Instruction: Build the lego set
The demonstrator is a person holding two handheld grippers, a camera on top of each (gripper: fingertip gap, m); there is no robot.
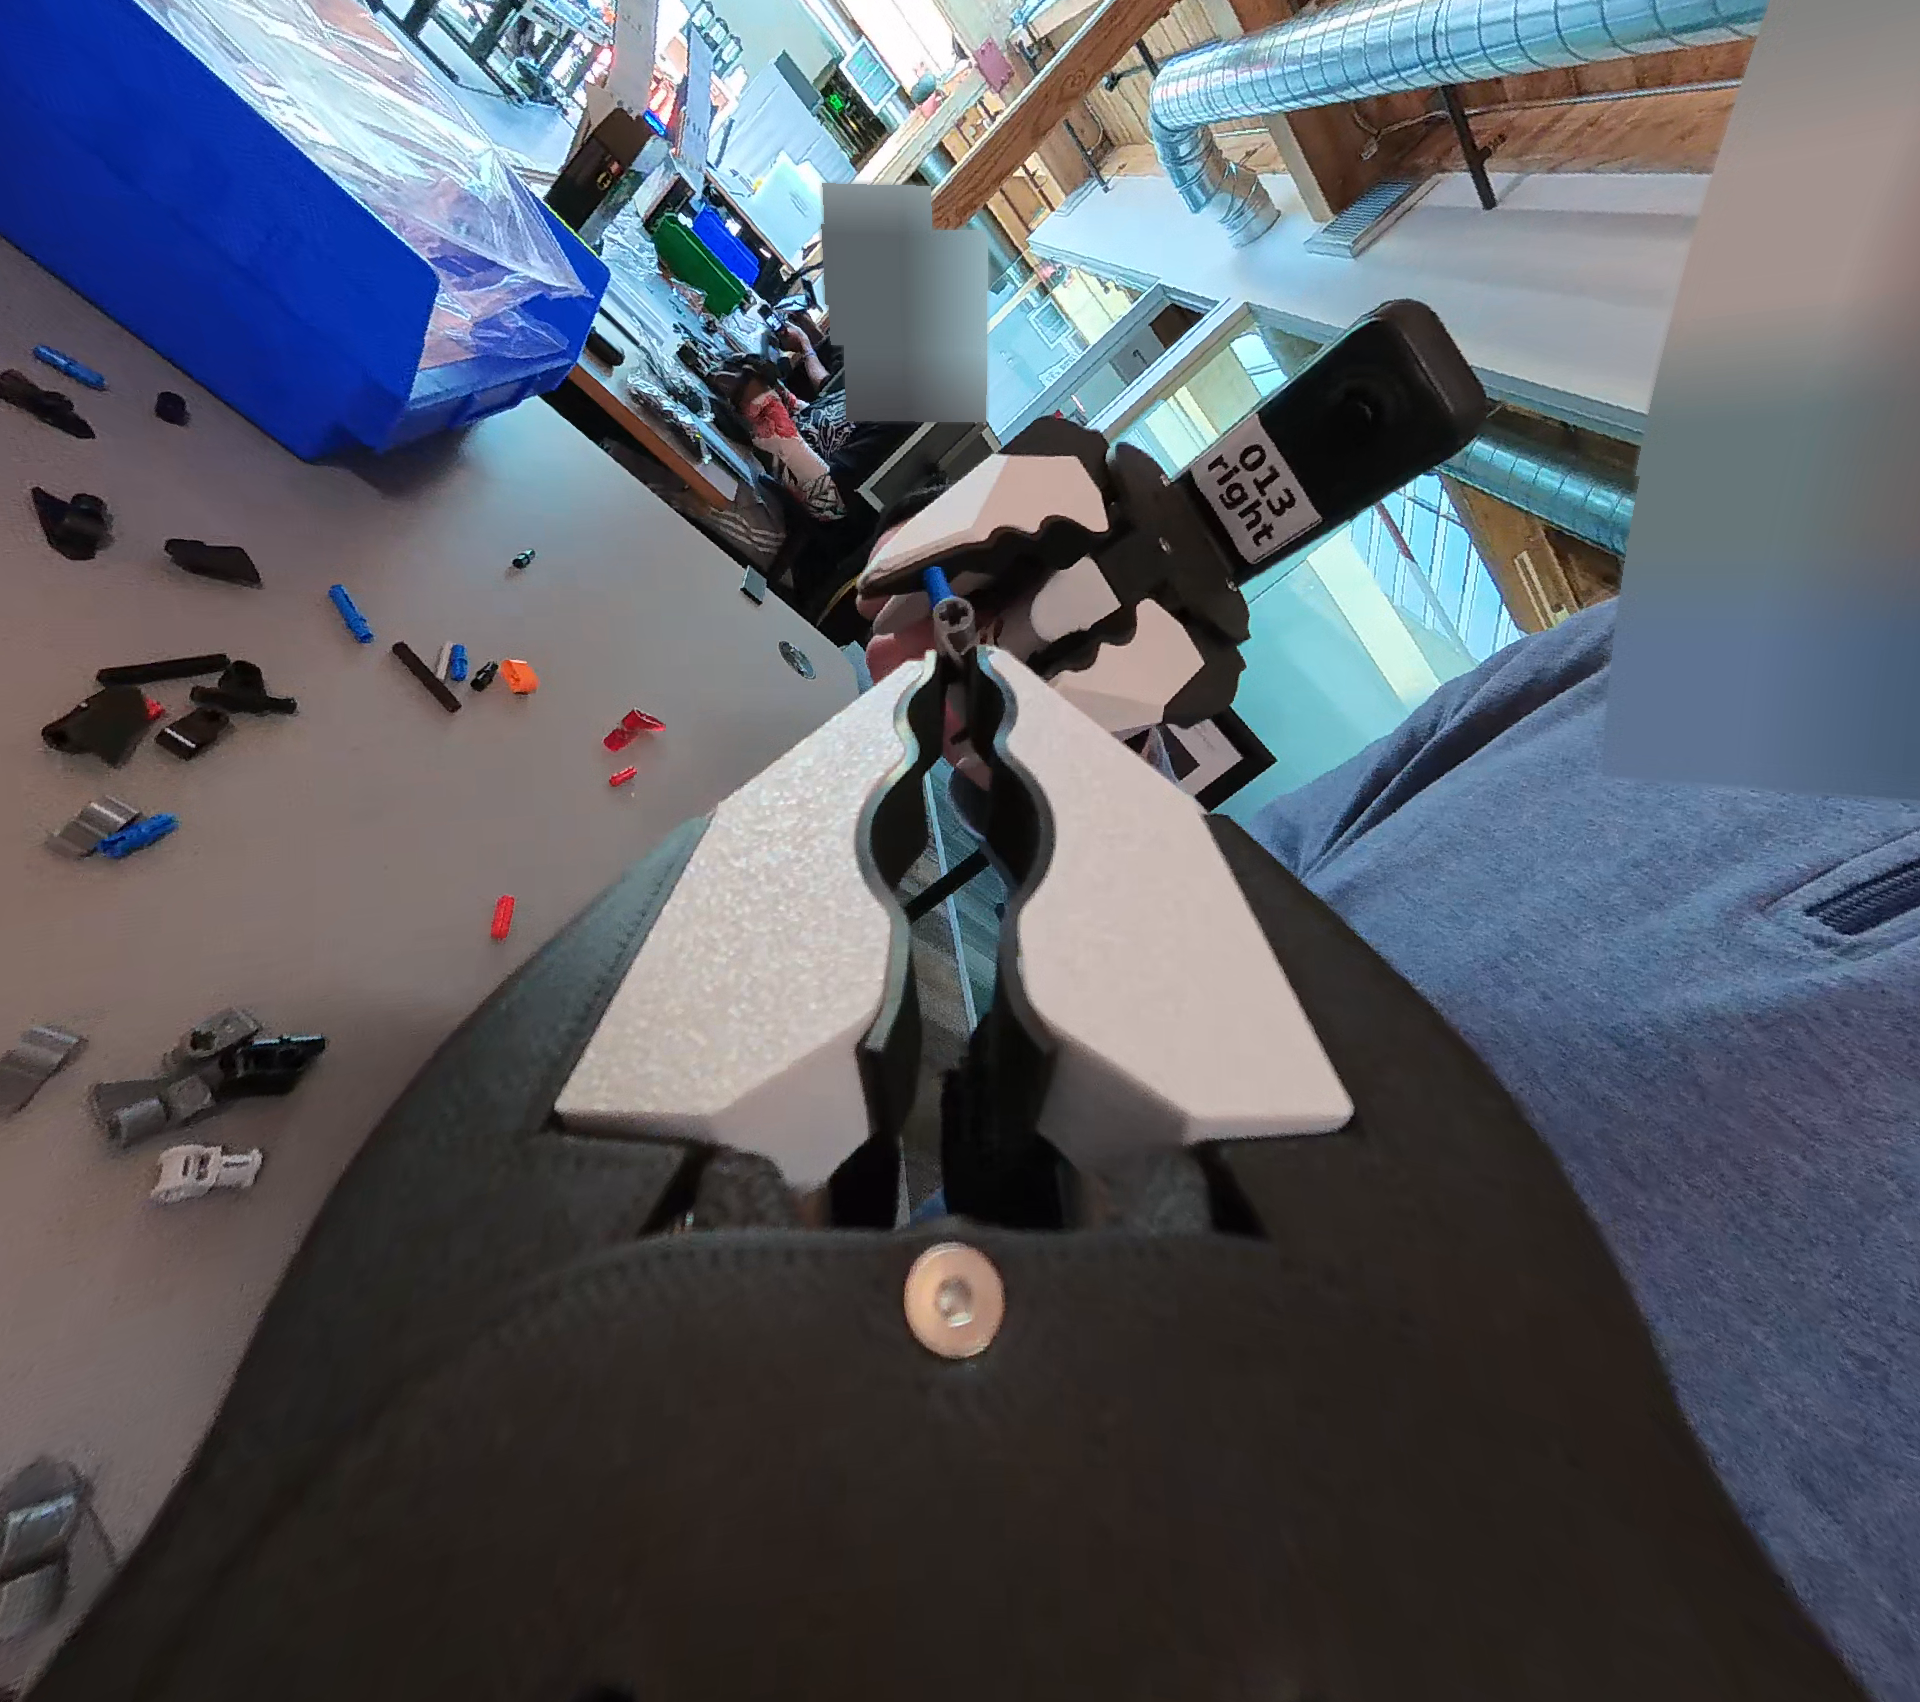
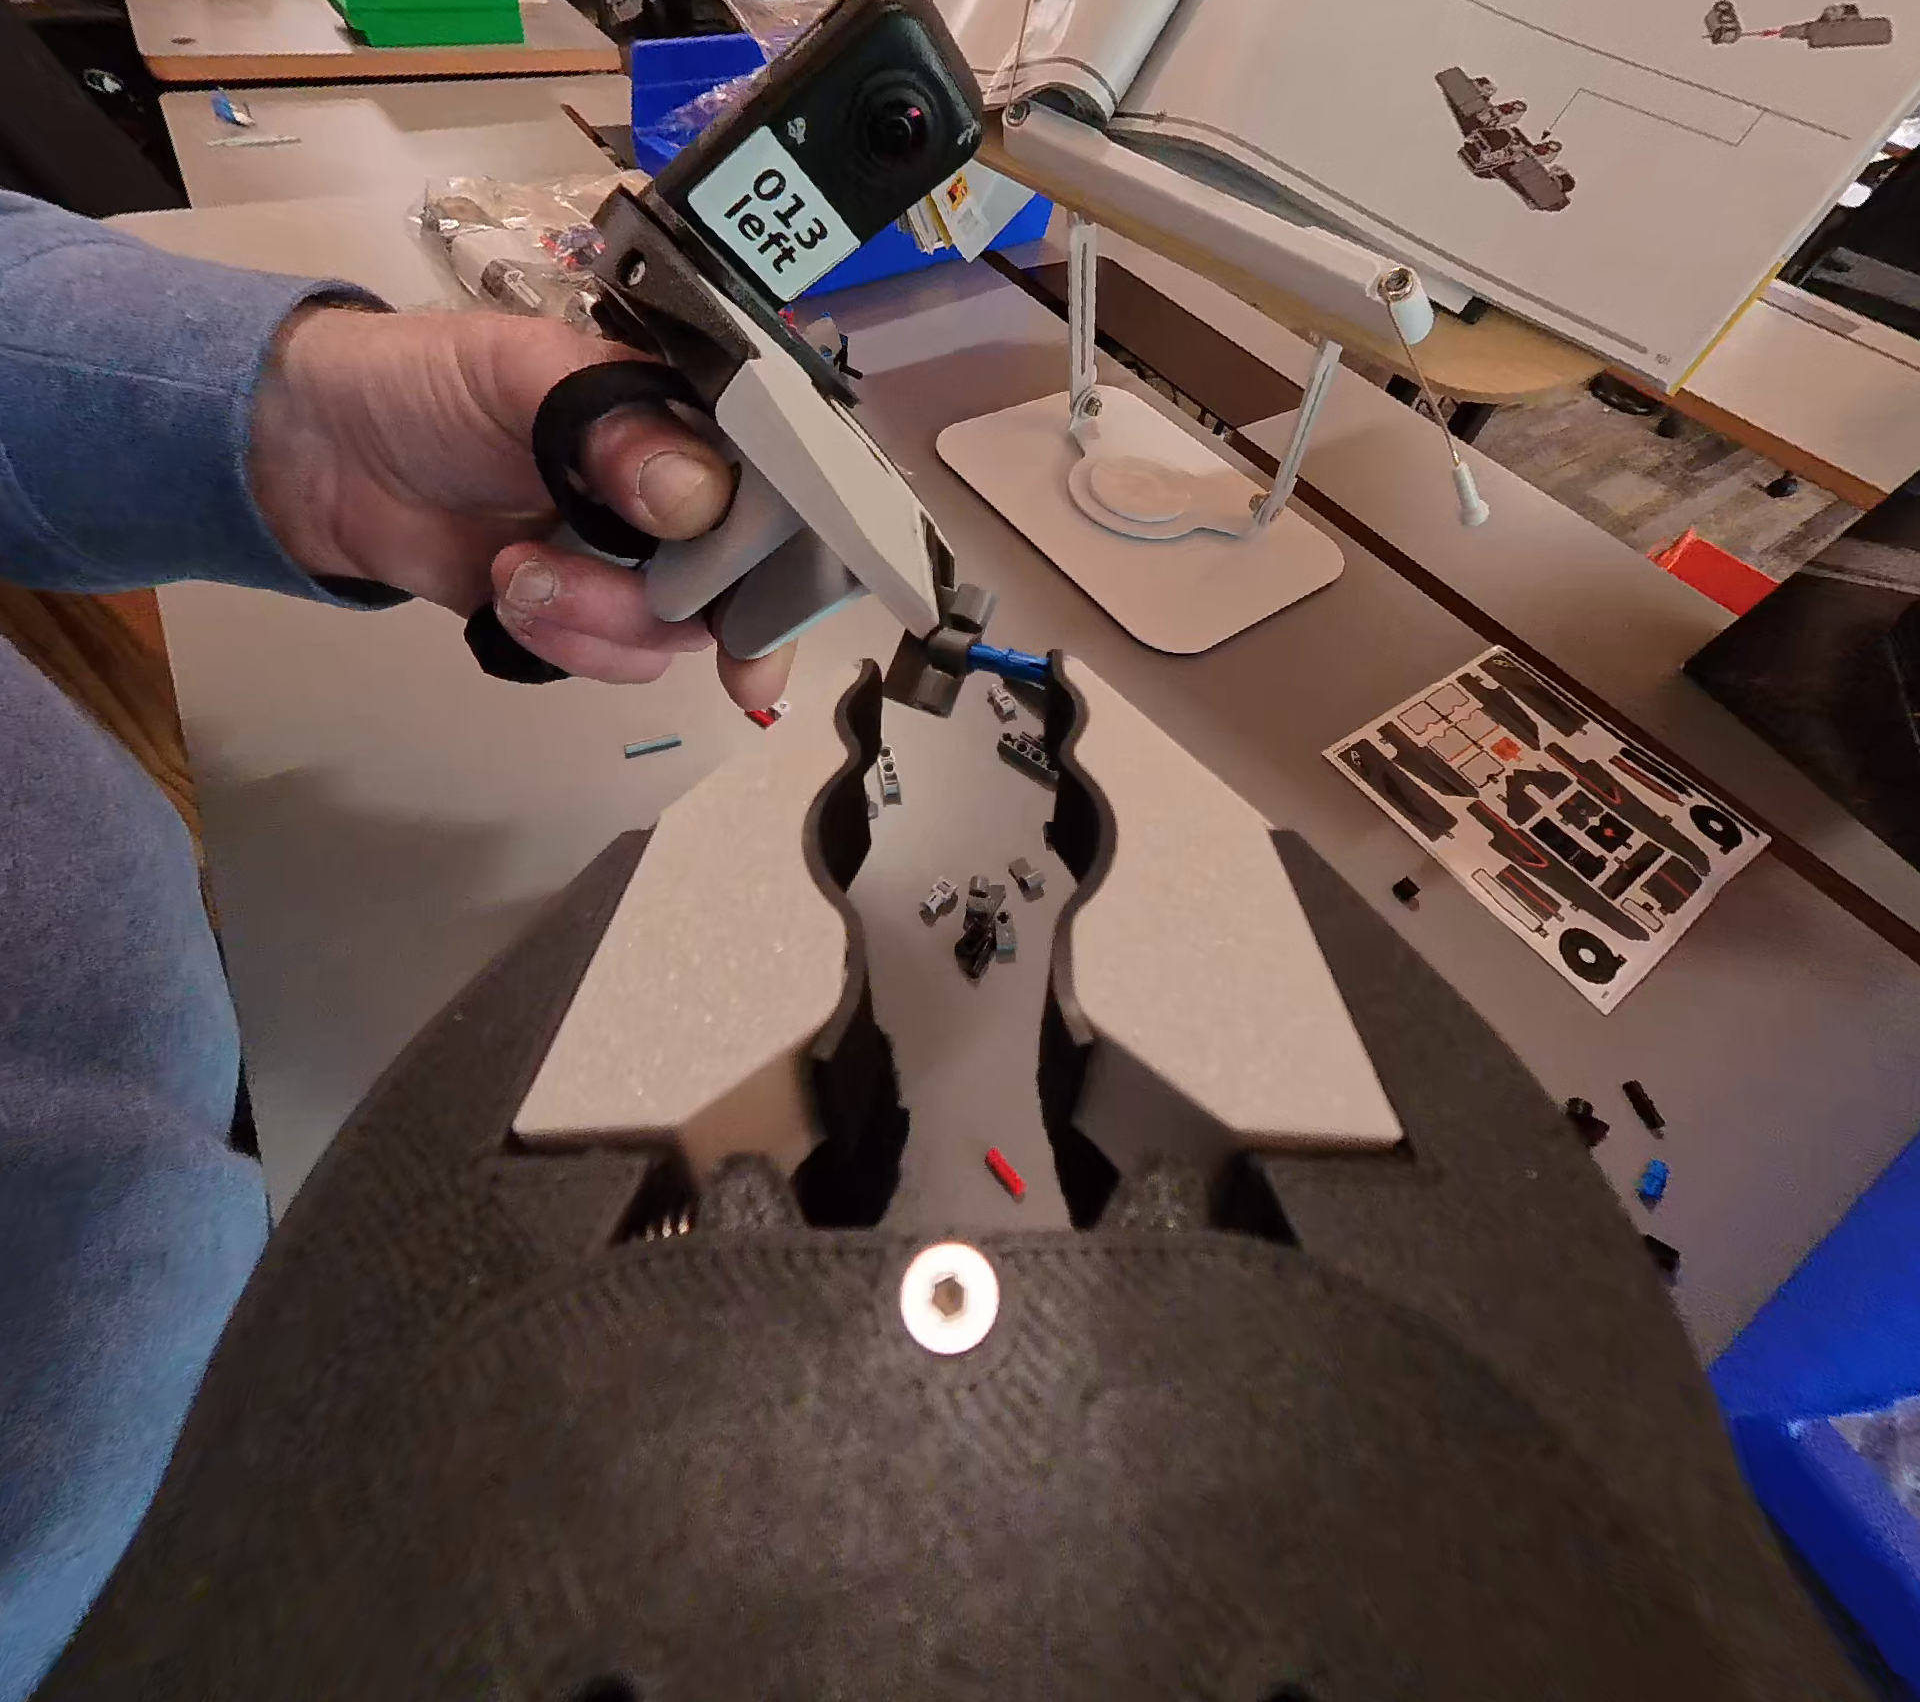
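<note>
My left gripper [image 1: 954, 665] is shut on a small grey connector [image 1: 954, 618] at its fingertips and holds it above the table. In the right wrist view the left gripper [image 2: 940, 603] comes in from the upper left, held by a hand [image 2: 416, 457]. A blue pin [image 2: 1003, 663] sticks out of the grey connector [image 2: 925, 676]. My right gripper [image 2: 961, 681] has its jaws partly apart. Its tips bracket the pin and connector end to end, and the right fingertip [image 2: 1055, 686] presses on the pin's free end. In the left wrist view the right gripper [image 1: 966, 603] meets the blue pin [image 1: 933, 584].
Loose black, grey, blue and red parts lie on the grey table [image 1: 187, 696] [image 2: 977, 914]. An open instruction booklet [image 2: 1455, 42] stands on a white stand [image 2: 1143, 530] behind. A sticker sheet [image 2: 1538, 821] lies to the right. Blue bins stand at the far left [image 1: 208, 198] and near right [image 2: 1829, 1444].
</note>
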